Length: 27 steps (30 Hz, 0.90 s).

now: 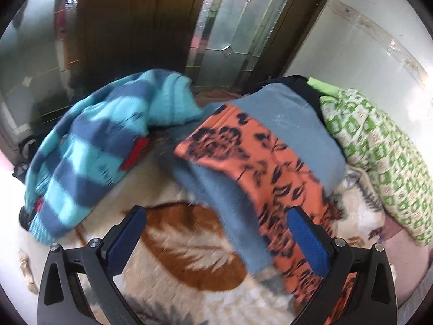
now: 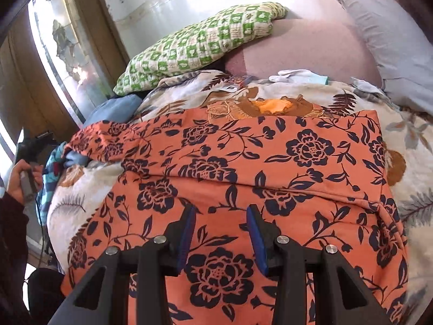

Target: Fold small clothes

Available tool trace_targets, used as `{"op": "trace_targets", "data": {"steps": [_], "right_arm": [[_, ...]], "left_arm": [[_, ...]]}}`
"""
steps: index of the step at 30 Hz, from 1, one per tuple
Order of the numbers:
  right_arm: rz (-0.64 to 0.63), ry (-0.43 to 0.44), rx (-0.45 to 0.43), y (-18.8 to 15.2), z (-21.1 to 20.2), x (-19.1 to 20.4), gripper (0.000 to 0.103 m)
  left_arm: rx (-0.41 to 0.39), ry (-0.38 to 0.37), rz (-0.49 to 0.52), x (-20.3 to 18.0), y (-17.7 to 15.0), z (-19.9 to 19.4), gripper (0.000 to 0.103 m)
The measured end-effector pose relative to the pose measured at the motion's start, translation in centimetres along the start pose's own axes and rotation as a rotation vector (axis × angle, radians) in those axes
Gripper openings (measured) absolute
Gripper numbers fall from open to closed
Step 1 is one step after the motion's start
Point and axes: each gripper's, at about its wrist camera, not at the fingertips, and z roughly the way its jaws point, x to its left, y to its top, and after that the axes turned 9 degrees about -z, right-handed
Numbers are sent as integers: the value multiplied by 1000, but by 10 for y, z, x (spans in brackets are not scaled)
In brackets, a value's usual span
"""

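An orange garment with a dark blue flower print (image 2: 243, 168) lies spread on the bed, with a fold line across its middle. My right gripper (image 2: 220, 211) hovers just above its near part, jaws open and empty. In the left wrist view a part of the same orange garment (image 1: 259, 168) drapes over a grey-blue cloth (image 1: 295, 124), running down past the right finger. My left gripper (image 1: 216, 214) is open wide, with a flap of grey-blue cloth hanging between the fingers, not pinched.
A blue striped knit sweater (image 1: 89, 146) is heaped at the left. A green-and-white checked pillow (image 2: 194, 46) lies at the back by the wall. The bed has a cream blanket with brown leaf print (image 1: 189, 260). A grey pillow (image 2: 392, 48) is far right.
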Motion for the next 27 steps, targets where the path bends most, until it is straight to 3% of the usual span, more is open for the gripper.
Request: {"op": "trace_targets", "data": {"steps": [4, 6, 10, 14, 18, 21, 27], "right_arm": [[-13, 48, -23, 5, -5, 0, 42], [-31, 47, -33, 7, -9, 1, 42], [3, 33, -68, 10, -20, -8, 42], [60, 5, -100, 11, -28, -24, 42], [152, -9, -132, 12, -37, -45, 42], [239, 0, -152, 10, -43, -65, 42], [389, -3, -215, 2, -67, -105, 42]], "left_arm": [[140, 19, -25, -13, 17, 35, 101], [191, 20, -60, -13, 18, 51, 79], [247, 29, -106, -11, 18, 76, 52], [180, 36, -95, -16, 18, 70, 24], [90, 28, -22, -35, 13, 44, 15], [27, 6, 100, -66, -1, 16, 12], [-19, -101, 268, -128, -41, -37, 4]]}}
